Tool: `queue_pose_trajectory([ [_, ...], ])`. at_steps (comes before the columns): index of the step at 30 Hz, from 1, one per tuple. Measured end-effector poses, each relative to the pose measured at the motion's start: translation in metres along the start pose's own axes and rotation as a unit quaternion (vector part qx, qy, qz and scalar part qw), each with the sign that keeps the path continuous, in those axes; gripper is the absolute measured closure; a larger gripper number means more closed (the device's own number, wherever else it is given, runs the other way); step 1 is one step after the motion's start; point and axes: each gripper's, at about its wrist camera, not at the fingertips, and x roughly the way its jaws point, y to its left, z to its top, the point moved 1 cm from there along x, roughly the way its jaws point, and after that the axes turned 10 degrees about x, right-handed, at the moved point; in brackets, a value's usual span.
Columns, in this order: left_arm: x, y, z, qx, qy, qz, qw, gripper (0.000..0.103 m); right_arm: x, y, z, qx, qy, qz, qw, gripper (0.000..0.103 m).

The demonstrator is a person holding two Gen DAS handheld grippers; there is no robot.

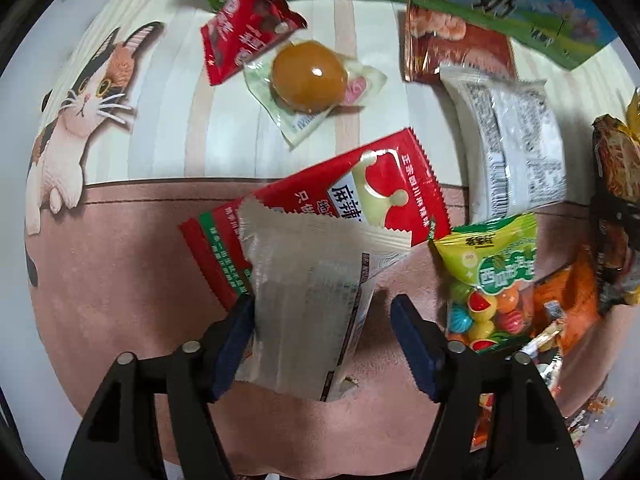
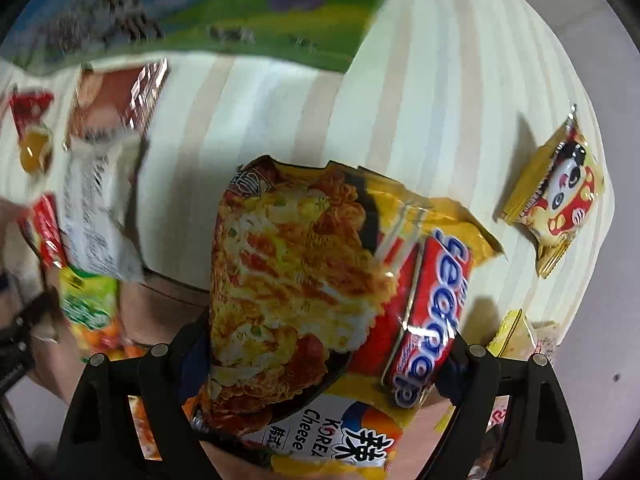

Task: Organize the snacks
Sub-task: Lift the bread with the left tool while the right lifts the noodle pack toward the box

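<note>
Soft mat [image 1: 120, 264] with cream stripes, pink band and cartoon cat, red snack packet [image 1: 244, 46] beside a wrapped jelly [image 1: 310, 80], brown packet [image 1: 460, 54] near a white packet [image 1: 516, 140], panda packet [image 2: 560, 196] well apart

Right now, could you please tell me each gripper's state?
Left gripper: open around a translucent white plastic packet.
Right gripper: shut on a yellow cheese noodle packet.
</note>
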Motion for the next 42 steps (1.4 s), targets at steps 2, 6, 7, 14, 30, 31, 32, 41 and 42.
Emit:
queue_pose_trajectory([
  [2,0.011,-0.005,0.001,0.002,0.005,0.016,0.9999,0.033,0.002,-0.003,-0.003,-0.001,-0.005,-0.01,1.0,0.006],
  [6,0.021,0.002,-0.003,-0.018,-0.011,0.014,0.9997,0.043,-0.003,-0.003,-0.03,0.029,-0.015,0.015,0.999,0.003],
  [7,0.021,0.009,-0.007,-0.029,-0.015,0.013,0.9994,0.044,-0.007,0.001,-0.042,0.038,-0.017,0.019,0.999,0.003],
  [14,0.026,0.053,-0.029,-0.099,-0.026,-0.021,0.9945,0.045,-0.015,-0.033,-0.077,0.098,-0.018,0.027,0.995,0.003],
  [30,0.057,0.048,-0.054,-0.117,-0.063,-0.002,0.9911,0.046,-0.032,-0.081,-0.142,0.165,-0.093,0.049,0.981,0.015],
  [31,0.048,0.048,-0.053,-0.115,-0.072,-0.006,0.9907,0.046,-0.038,-0.08,-0.146,0.17,-0.096,0.055,0.979,0.015],
  [32,0.042,0.048,-0.054,-0.115,-0.078,-0.011,0.9902,0.046,-0.044,-0.084,-0.15,0.173,-0.099,0.06,0.978,0.015],
  [41,-0.073,0.061,0.003,-0.087,-0.154,-0.076,0.9813,0.046,-0.156,-0.111,-0.176,0.158,-0.156,0.165,0.961,0.015],
  [42,-0.085,0.061,0.016,-0.081,-0.164,-0.086,0.9794,0.046,-0.175,-0.114,-0.175,0.152,-0.169,0.177,0.958,0.015],
])
